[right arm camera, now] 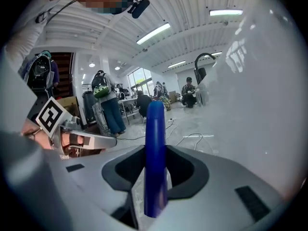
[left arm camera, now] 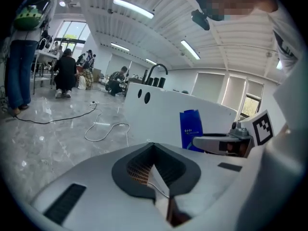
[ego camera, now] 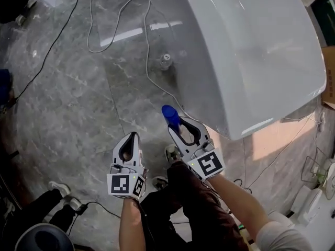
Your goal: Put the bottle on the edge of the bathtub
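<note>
A blue bottle (ego camera: 170, 115) stands upright between the jaws of my right gripper (ego camera: 179, 126), which is shut on it, just off the near end of the white bathtub (ego camera: 251, 51). In the right gripper view the bottle (right arm camera: 155, 153) rises out of the right gripper (right arm camera: 155, 186), with the tub's wall (right arm camera: 260, 105) close on the right. My left gripper (ego camera: 132, 139) hangs beside it to the left, shut and empty. In the left gripper view its jaws (left arm camera: 154, 170) meet with nothing between them, and the bottle (left arm camera: 191, 129) shows in front of the tub (left arm camera: 159, 109).
The floor is grey marble tile with white cables (ego camera: 104, 41) looping across it and a small metal drain fitting (ego camera: 166, 60) beside the tub. A cardboard box (ego camera: 330, 72) and a wire rack (ego camera: 314, 166) stand at the right. Several people (left arm camera: 65, 73) are across the room.
</note>
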Action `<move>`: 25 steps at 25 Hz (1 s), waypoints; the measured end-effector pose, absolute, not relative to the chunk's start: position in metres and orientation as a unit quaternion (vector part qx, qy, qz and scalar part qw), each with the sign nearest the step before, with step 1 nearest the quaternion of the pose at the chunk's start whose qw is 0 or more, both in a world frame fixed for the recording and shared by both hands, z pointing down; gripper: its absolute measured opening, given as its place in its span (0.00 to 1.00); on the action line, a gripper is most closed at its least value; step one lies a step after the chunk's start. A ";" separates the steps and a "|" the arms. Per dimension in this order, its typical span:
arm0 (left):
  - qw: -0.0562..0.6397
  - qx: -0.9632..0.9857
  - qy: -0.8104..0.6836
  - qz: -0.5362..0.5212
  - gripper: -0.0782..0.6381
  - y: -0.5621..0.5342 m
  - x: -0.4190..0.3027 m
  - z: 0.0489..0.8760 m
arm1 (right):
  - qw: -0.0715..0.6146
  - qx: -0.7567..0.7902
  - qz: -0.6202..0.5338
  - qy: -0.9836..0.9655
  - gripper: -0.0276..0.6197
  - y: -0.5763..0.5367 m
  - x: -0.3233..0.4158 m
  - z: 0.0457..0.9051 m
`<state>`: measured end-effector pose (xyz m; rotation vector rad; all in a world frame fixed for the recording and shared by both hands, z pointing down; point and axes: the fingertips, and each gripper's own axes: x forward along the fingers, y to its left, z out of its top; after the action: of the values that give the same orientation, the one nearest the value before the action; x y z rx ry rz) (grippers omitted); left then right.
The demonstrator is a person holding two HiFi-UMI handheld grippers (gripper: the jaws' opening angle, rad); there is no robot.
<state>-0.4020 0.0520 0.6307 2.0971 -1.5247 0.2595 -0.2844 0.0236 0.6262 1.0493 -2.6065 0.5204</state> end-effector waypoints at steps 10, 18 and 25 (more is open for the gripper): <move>0.255 0.778 -0.570 0.061 0.12 0.039 -0.412 0.774 | 0.155 0.351 0.160 -0.909 0.27 0.040 -0.294 0.780; 0.241 0.784 -0.569 0.050 0.12 0.029 -0.422 0.850 | 0.154 0.367 0.160 -0.903 0.27 0.032 -0.300 0.866; 0.255 0.783 -0.564 0.054 0.12 0.035 -0.426 0.892 | 0.138 0.388 0.167 -0.896 0.27 0.010 -0.298 0.921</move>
<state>-0.4256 0.0355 0.8919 2.1274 -1.5330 0.1460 -0.2985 0.0095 0.9215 1.1221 -2.5916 0.4823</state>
